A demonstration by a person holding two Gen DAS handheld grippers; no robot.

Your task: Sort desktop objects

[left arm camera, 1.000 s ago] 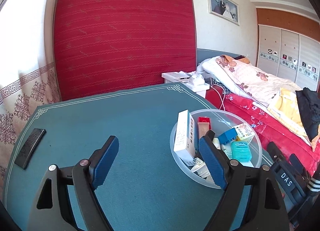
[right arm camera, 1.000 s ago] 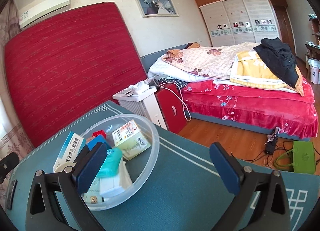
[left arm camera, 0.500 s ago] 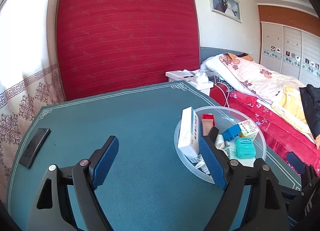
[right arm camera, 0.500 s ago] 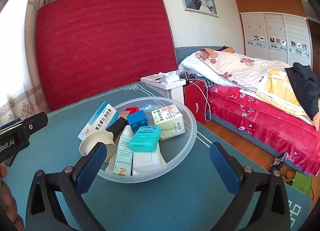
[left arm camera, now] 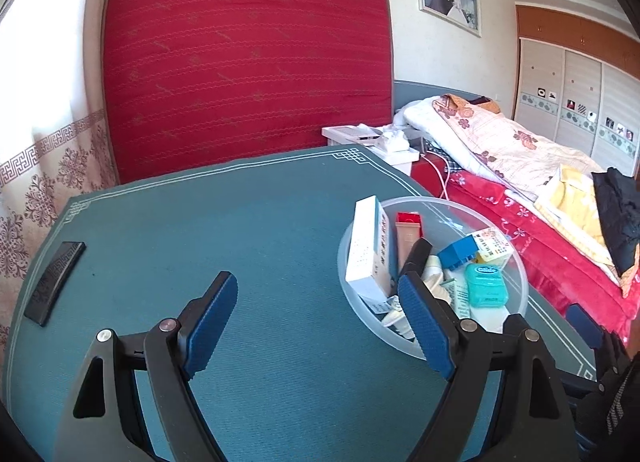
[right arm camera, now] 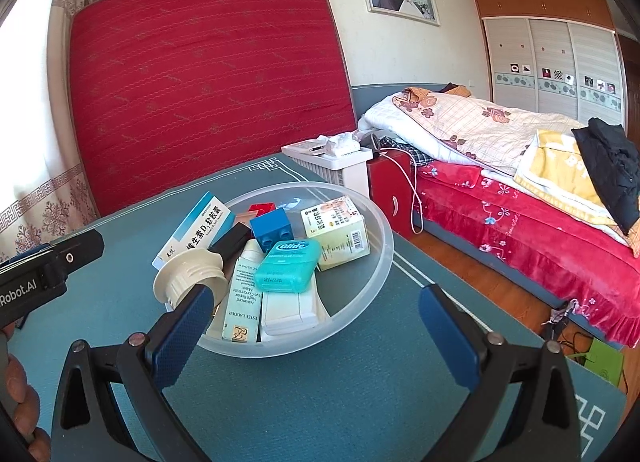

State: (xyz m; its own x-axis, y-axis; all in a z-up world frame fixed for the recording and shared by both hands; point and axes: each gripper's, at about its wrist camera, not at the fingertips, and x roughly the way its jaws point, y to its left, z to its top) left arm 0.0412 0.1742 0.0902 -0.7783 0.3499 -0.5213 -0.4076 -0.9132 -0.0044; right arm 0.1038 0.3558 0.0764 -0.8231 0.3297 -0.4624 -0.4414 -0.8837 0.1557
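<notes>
A clear plastic bowl [right arm camera: 380, 222] stands on the teal table mat [right arm camera: 360, 382], filled with several small items. Among them are a teal Glide floss case [right arm camera: 288, 266], a blue brick [right arm camera: 272, 228], a pale yellow box [right arm camera: 336, 232], a blue-and-white medicine box [right arm camera: 196, 228], a white cap [right arm camera: 188, 276] and a cosmetic tube [right arm camera: 244, 294]. My right gripper [right arm camera: 316, 298] is open, its fingers straddling the bowl's near rim with nothing gripped. My left gripper [left arm camera: 316, 282] is open over bare mat, the bowl [left arm camera: 440, 206] just right of its right finger [left arm camera: 424, 322].
A flat black slab [left arm camera: 54, 282] lies near the table's left edge. A red mattress [left arm camera: 248, 62] leans on the wall behind the table. A white stand [right arm camera: 332, 162] and a bed [right arm camera: 520, 202] sit past the right edge. A hand [right arm camera: 16, 382] shows low on the left.
The right wrist view has swung left and levelled, so the bowl now sits between its fingers instead of at the left. The left gripper has barely moved.
</notes>
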